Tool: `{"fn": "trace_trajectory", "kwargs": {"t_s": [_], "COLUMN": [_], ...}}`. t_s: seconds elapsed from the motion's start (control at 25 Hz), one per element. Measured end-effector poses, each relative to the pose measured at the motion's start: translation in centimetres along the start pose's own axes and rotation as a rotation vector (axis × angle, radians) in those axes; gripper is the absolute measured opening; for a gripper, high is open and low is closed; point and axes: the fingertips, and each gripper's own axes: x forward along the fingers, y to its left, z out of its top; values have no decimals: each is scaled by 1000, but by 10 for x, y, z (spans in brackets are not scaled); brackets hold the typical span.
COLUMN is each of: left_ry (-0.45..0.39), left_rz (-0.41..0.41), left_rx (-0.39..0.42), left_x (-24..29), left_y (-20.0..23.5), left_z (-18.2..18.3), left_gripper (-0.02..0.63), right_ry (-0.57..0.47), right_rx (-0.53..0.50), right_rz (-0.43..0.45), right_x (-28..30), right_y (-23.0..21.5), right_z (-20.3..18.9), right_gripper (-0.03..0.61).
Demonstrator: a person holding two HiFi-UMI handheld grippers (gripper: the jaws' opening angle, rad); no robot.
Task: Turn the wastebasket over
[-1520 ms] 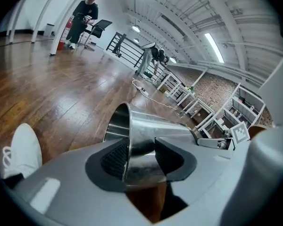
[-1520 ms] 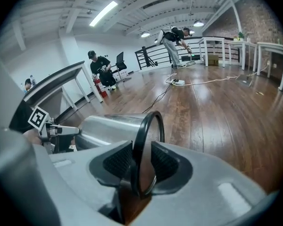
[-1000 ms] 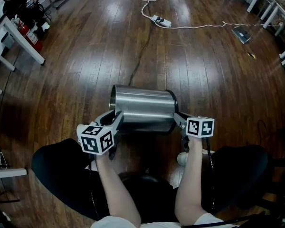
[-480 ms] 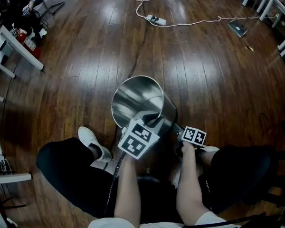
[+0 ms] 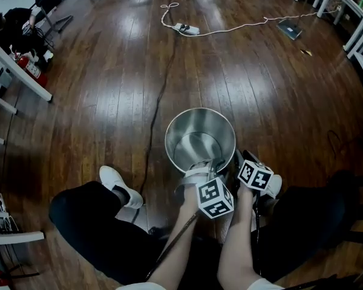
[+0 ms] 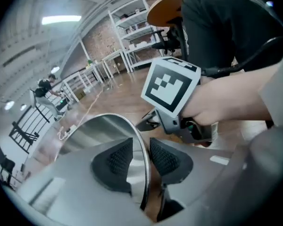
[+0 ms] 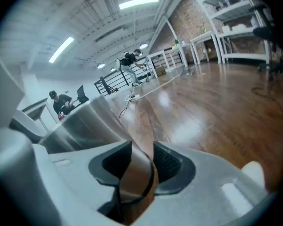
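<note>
Wastebasket: stood upright on the floor, mouth up, near side held between both grippers.
Left gripper: set over the near rim, one pad inside and one outside. Its jaws have just been eased apart and the rim is not pinched.
Right gripper: set just beside the left one, further right on the rim. Its jaws have likewise just been loosened, with the wall between them.

No words, brands or numbers can be read anywhere. The only printed signs are black-and-white square patterns, without letters, on the cube of the left claw and on that of the right claw, near 6 o'clock in the head view.
</note>
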Motion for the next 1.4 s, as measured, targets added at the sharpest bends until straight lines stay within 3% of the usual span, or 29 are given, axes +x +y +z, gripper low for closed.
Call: {"fn": "trace_trajectory", "kwargs": {"t_s": [0.04,0.12,0.2,0.24,0.28,0.32,0.36,0.48,0.72,0.88,1.04,1.2,1.4], "left_ry": [-72,-265,-453,-530,-589,-632,-668,-763,-809,-845,-796,-808,-837], "left_rz": [28,51,114,174,237,291,332,405,425,472,444,428,423], "left_rx": [-35,-211,-379,-424,-448,-463,-477,-508,-388,-416,-390,-522,-490], "left_x": [-5,-30,-74,-100,-126,-150,-171,-225,-300,-358,-394,-423,-465], "left_y": [5,23,47,59,69,76,81,86,42,8,-36,-82,-135], "left_z": [6,18,21,20,17,13,9,0,2,-19,-53,-79,-64], "left_gripper": [143,167,164,137,106,56,17,15,15,17,16,16,17], "right_ry": [-32,-101,-175,-219,-273,-333,-384,-446,-531,-496,-492,-468,-535], "right_rx": [-55,-152,-181,-166,-134,-104,-99,-236,-408,-407,-403,-441,-493], "right_rz": [-23,-40,27,92,169,246,310,399,406,392,388,388,368], "right_x": [-12,-36,-61,-75,-92,-111,-131,-179,-280,-320,-361,-402,-469], "right_y": [2,13,39,56,75,93,112,163,222,233,258,276,283], "right_z": [8,26,41,47,54,60,64,62,27,-16,-58,-101,-119], "right_gripper": [126,126,126,124,98,15,-8,-8,-9,-9,-8,-8,-9]}}
